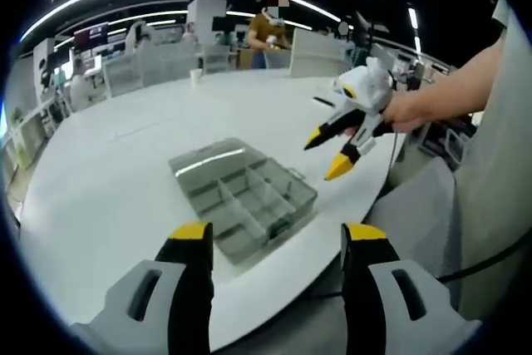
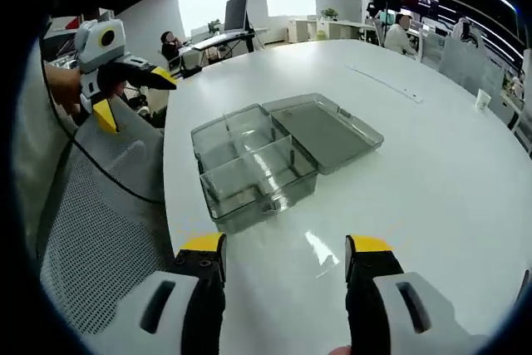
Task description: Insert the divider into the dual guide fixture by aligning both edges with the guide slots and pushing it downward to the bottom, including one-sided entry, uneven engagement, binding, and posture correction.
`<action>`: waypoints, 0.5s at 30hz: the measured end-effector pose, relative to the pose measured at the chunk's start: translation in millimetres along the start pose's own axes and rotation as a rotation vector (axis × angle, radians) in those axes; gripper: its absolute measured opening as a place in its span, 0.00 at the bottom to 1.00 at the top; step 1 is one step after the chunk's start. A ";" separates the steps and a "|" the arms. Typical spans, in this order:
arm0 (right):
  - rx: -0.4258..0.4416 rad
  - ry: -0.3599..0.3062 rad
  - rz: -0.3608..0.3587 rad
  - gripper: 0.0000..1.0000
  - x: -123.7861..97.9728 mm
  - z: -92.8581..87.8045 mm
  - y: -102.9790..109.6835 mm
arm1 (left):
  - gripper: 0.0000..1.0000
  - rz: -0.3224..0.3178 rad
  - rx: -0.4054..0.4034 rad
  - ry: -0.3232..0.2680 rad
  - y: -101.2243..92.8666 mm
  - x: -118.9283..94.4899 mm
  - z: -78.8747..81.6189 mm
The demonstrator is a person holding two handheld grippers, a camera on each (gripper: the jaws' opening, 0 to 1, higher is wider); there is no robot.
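A clear plastic compartment box (image 1: 245,197) lies open on the white round table (image 1: 108,180), near the table's edge, with its lid (image 2: 326,132) folded flat beside the tray; this box seems to be the guide fixture, with slotted walls and some partitions already standing inside it. In the right gripper view a small transparent sheet (image 2: 320,251) lies flat on the table just in front of the box's near wall, between the box and that view's own jaws; it is most likely the loose divider, though its outline is faint. The left gripper (image 1: 276,234) hangs over the table edge short of the box, its yellow-tipped jaws wide apart and holding nothing. The right gripper (image 2: 284,245) is also above the table with jaws spread and empty, the clear sheet lying just beyond its tips; from the left gripper view the same tool (image 1: 332,151) is seen in a person's hand (image 1: 407,110) at the right, off the table's edge, jaws parted. The work looks to be at its start: nothing is gripped and insertion has not begun. The next move probably calls for lowering the right gripper to lift the flat sheet by one edge, which may be awkward on a smooth top, then standing it upright over the slots.
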State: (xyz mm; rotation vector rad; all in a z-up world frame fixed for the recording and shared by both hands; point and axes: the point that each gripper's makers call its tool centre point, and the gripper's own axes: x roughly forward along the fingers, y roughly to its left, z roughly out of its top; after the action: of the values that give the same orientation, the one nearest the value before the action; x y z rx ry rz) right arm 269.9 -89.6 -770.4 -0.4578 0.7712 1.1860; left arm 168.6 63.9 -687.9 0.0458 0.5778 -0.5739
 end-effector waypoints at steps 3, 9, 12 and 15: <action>-0.008 0.014 0.003 0.55 2.5 -0.6 -2.4 | 0.61 0.000 0.001 0.005 -0.3 0.6 -1.1; -0.021 0.034 0.008 0.54 6.9 -3.7 -6.1 | 0.61 0.000 0.001 0.015 1.0 1.2 -4.1; -0.021 0.042 0.011 0.54 9.4 -5.7 -7.8 | 0.61 0.000 -0.004 0.017 1.4 1.7 -4.2; -0.026 0.051 0.016 0.53 11.6 -7.1 -7.0 | 0.61 -0.001 -0.005 0.022 1.9 2.5 -5.8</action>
State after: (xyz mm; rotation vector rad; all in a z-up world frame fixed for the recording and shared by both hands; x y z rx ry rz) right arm 276.4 -89.3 -784.3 -0.5058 0.8056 1.2047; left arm 168.4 65.3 -694.3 0.0474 0.6006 -0.5740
